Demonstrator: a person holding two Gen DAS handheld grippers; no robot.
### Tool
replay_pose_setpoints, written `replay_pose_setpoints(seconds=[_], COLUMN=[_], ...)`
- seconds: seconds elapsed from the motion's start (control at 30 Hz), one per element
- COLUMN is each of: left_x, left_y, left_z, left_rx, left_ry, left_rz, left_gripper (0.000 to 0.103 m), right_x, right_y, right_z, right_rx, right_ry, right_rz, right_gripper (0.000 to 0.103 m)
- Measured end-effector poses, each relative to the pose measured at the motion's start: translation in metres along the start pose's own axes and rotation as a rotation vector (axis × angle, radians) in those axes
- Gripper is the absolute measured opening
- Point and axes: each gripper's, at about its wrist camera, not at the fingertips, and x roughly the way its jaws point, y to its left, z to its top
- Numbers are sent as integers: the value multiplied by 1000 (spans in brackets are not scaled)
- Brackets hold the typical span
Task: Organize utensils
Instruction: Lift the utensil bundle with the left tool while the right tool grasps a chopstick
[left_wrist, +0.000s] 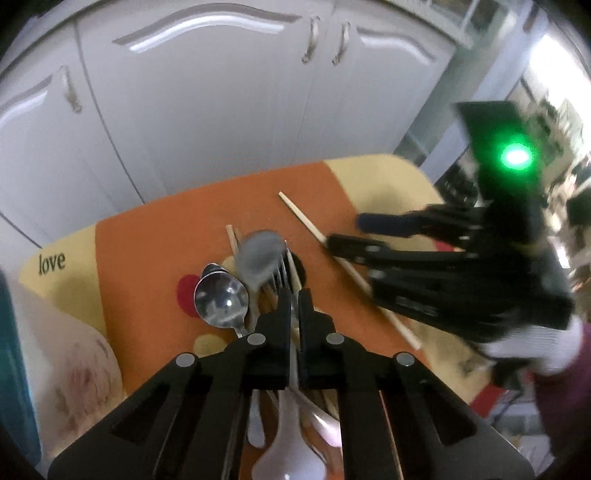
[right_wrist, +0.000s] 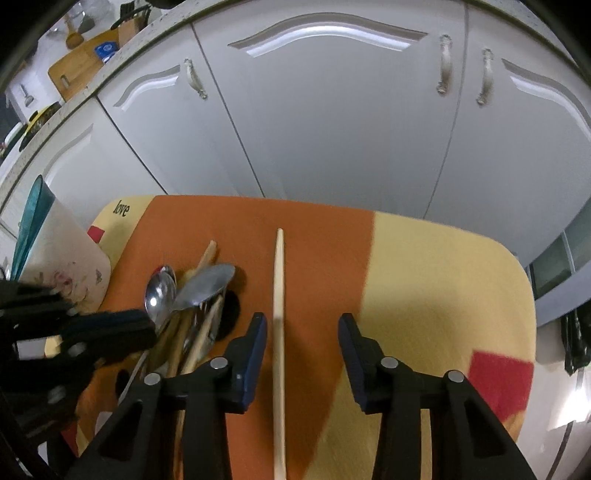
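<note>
A pile of utensils lies on the orange and yellow cloth (left_wrist: 147, 258): a steel spoon (left_wrist: 221, 299), a blurred larger spoon (left_wrist: 258, 254), a fork (left_wrist: 282, 273), a white plastic spoon (left_wrist: 288, 446) and wooden chopsticks. My left gripper (left_wrist: 293, 299) is over the pile, its jaws shut on a thin metal handle that looks like the fork's. One chopstick (right_wrist: 279, 295) lies apart on the cloth. My right gripper (right_wrist: 302, 321) straddles it, open, with neither pad touching it. In the left wrist view the right gripper (left_wrist: 351, 234) sits over that chopstick (left_wrist: 303, 221).
White cabinet doors (right_wrist: 332, 129) stand right behind the table. A white floral-printed container (right_wrist: 62, 251) with a teal piece (right_wrist: 31, 218) stands at the cloth's left edge. The right side of the cloth (right_wrist: 443, 295) is yellow with a red patch. A white-gloved hand (left_wrist: 535, 343) holds the right gripper.
</note>
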Motion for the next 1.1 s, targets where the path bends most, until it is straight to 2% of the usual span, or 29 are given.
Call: replay_pose_setpoints(seconds=[0.23,0.3,0.37,0.53,0.63,0.77,0.8,0.93,1.1], left_x=[0,0,2,18,32,49,51,51,31], left_y=[3,2,1,2,-1,0,1,4,13], left_z=[-9,-12,-12,0,5,10,9,11,1], left_rx=[-60,-50,-40,-37,-8,5,4,5,-48], left_ry=[1,-2,-2,1,17,40,43,29,-6], left_rz=[21,49,72,113,176,222,224,201,137], left_gripper=[2,3,5,18,19,19,18,4,3], right_x=[26,28,26,11,4,2,2,5,0], right_y=[11,15,14,4,0,-4,-6,-3,1], right_z=[20,21,19,0,-12,-14,-13,-10,-12], right_rx=[-40,-85,-97,-59,-47,-27,-20,-35,-49], right_ry=[28,10,11,13,27,33,36,33,8], right_rz=[-26,-68,-81,-61,-41,-17,-10,-5,21], right_gripper=[22,11,6,6,6,6,6,6,5])
